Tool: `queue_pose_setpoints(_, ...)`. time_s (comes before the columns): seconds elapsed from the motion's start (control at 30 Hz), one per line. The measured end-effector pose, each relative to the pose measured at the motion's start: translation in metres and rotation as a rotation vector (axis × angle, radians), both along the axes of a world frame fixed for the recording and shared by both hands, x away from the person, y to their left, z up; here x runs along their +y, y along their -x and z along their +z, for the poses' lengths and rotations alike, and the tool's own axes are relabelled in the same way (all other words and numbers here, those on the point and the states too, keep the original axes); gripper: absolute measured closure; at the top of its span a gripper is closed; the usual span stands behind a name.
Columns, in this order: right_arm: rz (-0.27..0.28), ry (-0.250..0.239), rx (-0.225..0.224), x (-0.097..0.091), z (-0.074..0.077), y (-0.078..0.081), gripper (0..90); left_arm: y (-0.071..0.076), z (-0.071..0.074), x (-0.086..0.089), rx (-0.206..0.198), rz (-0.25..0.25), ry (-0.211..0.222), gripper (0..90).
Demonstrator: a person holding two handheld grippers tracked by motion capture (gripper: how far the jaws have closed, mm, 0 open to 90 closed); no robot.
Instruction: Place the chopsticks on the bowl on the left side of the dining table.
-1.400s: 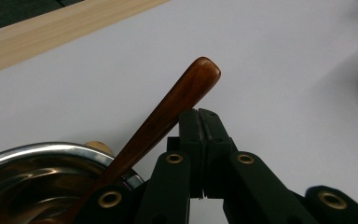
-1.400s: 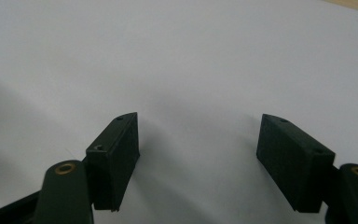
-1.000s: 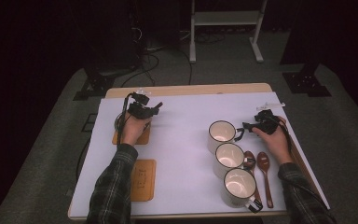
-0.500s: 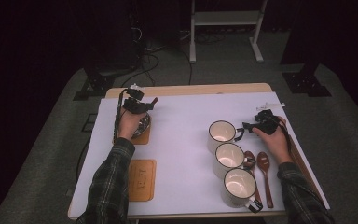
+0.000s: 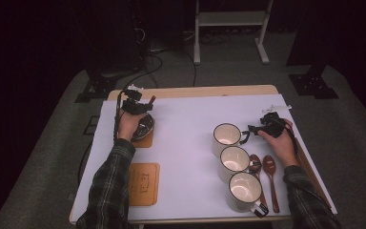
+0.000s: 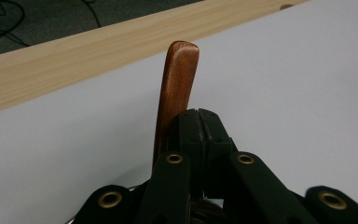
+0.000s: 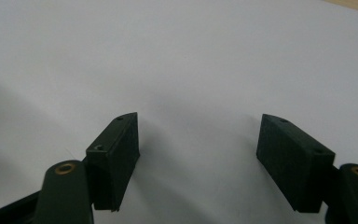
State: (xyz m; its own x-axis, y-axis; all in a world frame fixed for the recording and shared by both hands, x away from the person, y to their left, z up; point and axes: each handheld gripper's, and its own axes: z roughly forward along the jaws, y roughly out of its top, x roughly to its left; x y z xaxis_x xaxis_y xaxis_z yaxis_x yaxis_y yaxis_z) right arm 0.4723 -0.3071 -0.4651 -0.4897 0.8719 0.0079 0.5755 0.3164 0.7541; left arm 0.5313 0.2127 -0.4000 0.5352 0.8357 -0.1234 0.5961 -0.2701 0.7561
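Observation:
My left gripper point(image 5: 139, 108) point(image 6: 198, 122) hovers at the far left over a dark round cup point(image 5: 146, 127) on a brown coaster point(image 5: 144, 141). Its jaws are shut against each other. A wooden spoon handle point(image 6: 177, 79) point(image 5: 150, 99) rises just left of the jaws, outside the pads; its lower end is hidden. My right gripper point(image 5: 251, 129) point(image 7: 198, 154) rests low over the white mat point(image 5: 186, 138), jaws open and empty, beside the handle of the farthest of three white mugs point(image 5: 227, 135). Two more wooden spoons point(image 5: 269, 167) lie right of the mugs.
A second brown coaster point(image 5: 143, 184) lies near the front left. The other two mugs point(image 5: 235, 160) point(image 5: 244, 189) stand in a row toward the front edge. The wooden table edge point(image 6: 74, 56) runs along the back of the mat.
My left hand has shifted a little toward the far left over the dark cup. The right hand and the mugs have stayed put.

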Motion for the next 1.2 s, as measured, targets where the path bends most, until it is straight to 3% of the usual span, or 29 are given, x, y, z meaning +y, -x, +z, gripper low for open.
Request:
queue_pose_setpoints(0.33,0.0,0.0,0.0,0.0,0.0,0.0,28.0,0.0,-0.002,0.024,0.0,0.068,0.03,88.9)
queue_pose_setpoints(0.87,0.0,0.0,0.0,0.0,0.0,0.0,28.0,0.003,-0.003,0.046,0.004,0.133,0.049,88.9)
queue_pose_setpoints(1.2,0.0,0.0,0.0,0.0,0.0,0.0,28.0,0.005,0.0,0.043,-0.007,0.109,0.057,88.5)
